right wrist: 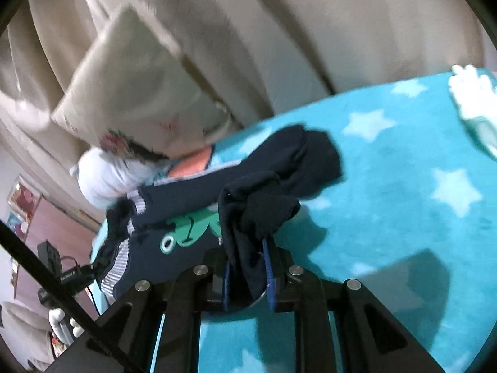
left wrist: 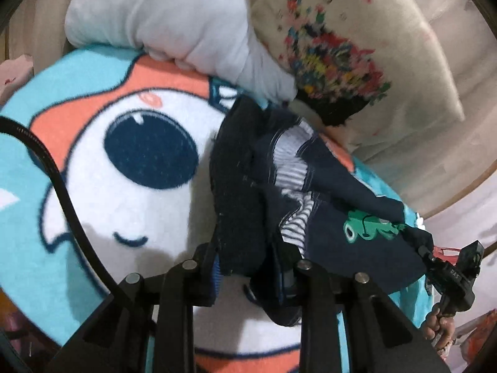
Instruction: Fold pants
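Small navy pants point(left wrist: 341, 236) with a green frog print and a striped lining lie crumpled on a turquoise blanket point(left wrist: 28, 186). My left gripper point(left wrist: 248, 276) is shut on the dark waistband end of the pants. In the right wrist view the pants point(right wrist: 174, 199) stretch to the left, and my right gripper point(right wrist: 248, 279) is shut on a bunched dark leg end. The right gripper point(left wrist: 435, 264) also shows at the right edge of the left wrist view, at the pants' far end.
A white pillow point(left wrist: 161, 15) and a cream cushion with a colourful print point(left wrist: 357, 46) lie at the blanket's far edge. The blanket point(right wrist: 403, 186) has white stars. Beige curtains point(right wrist: 279, 31) hang behind. A white cloth point(right wrist: 472, 99) lies far right.
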The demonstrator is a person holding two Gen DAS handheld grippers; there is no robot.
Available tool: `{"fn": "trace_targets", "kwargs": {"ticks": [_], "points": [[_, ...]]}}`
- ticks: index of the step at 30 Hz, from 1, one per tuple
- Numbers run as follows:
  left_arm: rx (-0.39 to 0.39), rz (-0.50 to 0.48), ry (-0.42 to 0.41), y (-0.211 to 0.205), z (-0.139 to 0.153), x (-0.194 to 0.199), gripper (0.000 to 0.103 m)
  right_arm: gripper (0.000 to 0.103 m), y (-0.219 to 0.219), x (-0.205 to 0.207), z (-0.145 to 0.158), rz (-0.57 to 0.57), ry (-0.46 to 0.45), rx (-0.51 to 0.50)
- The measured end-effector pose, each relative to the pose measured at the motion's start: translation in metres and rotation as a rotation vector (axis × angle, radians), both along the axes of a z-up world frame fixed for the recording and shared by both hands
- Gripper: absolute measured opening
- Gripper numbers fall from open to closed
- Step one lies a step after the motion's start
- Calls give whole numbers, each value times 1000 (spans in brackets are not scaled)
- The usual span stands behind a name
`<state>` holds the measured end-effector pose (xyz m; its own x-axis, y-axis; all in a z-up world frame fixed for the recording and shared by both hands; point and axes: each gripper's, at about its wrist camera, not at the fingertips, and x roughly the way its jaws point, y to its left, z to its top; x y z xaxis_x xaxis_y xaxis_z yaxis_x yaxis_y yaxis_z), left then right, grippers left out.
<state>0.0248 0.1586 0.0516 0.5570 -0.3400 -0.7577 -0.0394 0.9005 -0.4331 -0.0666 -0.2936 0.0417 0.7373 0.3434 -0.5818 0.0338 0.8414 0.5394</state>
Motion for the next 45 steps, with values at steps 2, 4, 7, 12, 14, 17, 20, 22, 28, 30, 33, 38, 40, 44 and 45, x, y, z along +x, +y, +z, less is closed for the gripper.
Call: {"fn": "trace_targets", "kwargs": {"ticks": [2,4,7,12,14,17,20,22,28,30,33,38,40,44,45], "points": [[22,9,-2,1,3,-4,24,18,-8,-9,0,-32,-1,-4],[44,24,14,1,0,-6,23,19,-18,-15,-6,-57,20,2],[94,51,51,5,-11,-7,23,30,-20,-17,-25,-87,70,-26],[121,76,22,19,-6,-23,32,42,-31,-35,-39,-113,91,-20],[189,88,-34,18,7,-34,48,45,-33,-42,-32,-129,70,-49],[272,84,-92,8,23,-42,55,50,-29,-47,-15,-134,27,-120],[343,52,-130,-11,31,-45,61,54,-13,-43,2,-94,-10,-166],[369,22,-146,-23,34,-45,62,55,-1,-38,11,-60,-28,-190],[446,2,-164,-41,37,-44,63,57,28,-24,23,14,-50,-251],[465,5,-164,-43,37,-42,63,58,35,-18,25,37,-52,-267],[497,15,-162,-46,36,-39,63,59,45,-7,28,67,-49,-302],[541,10,-172,-52,37,-30,63,59,59,15,31,110,-38,-353],[556,2,-177,-55,37,-25,63,59,63,24,33,129,-36,-372],[591,-14,-188,-63,37,-15,63,59,73,42,37,158,-29,-406],[599,-19,-189,-66,37,-13,63,60,75,47,37,166,-26,-412]]}}
